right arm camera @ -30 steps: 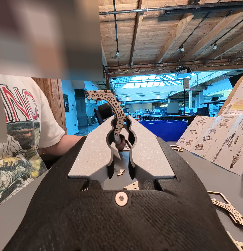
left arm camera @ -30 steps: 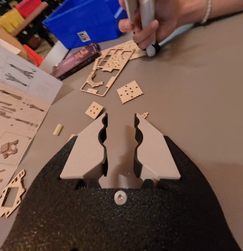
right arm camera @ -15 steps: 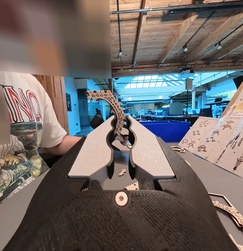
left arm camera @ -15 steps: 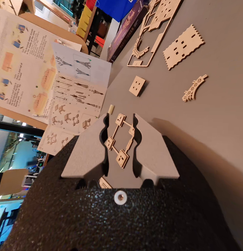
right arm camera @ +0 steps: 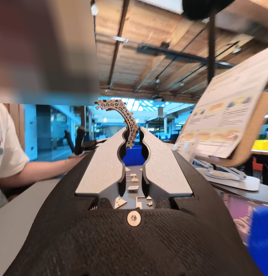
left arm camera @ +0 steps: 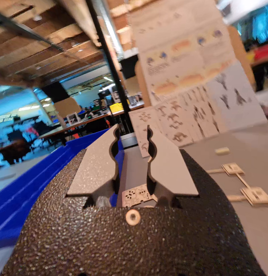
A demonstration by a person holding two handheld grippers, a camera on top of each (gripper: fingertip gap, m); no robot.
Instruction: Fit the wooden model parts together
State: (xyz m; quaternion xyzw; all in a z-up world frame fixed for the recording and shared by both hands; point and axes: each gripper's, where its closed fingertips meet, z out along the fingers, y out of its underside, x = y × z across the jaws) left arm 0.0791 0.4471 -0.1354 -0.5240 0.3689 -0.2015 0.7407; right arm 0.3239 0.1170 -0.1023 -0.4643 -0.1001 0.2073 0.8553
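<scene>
My right gripper (right arm camera: 133, 129) is shut on a curved wooden lattice piece (right arm camera: 122, 118), held upright in the air, its arc bending up and left above the fingertips. My left gripper (left arm camera: 132, 128) is open and empty, tilted level over the grey table. A wooden square frame part with square corner pads (left arm camera: 241, 185) lies on the table to its right. A flat wooden sheet with cut holes (left arm camera: 136, 195) shows between its fingers near the base. In the right wrist view, small wooden parts (right arm camera: 133, 177) lie on the table between the fingers.
A blue bin (left arm camera: 40, 171) sits close at the left gripper's left. Instruction sheets (left arm camera: 190, 119) stand propped ahead, also on a stand in the right wrist view (right arm camera: 224, 119). A small pale peg (left arm camera: 222, 150) lies on the table. A person's arm (right arm camera: 45, 168) rests at left. My hands' fingertips stand some 40 cm from each other.
My left gripper has swung up and round from looking down at the table to looking level at the bin and instruction sheets. My right gripper has turned right, still holding the curved piece.
</scene>
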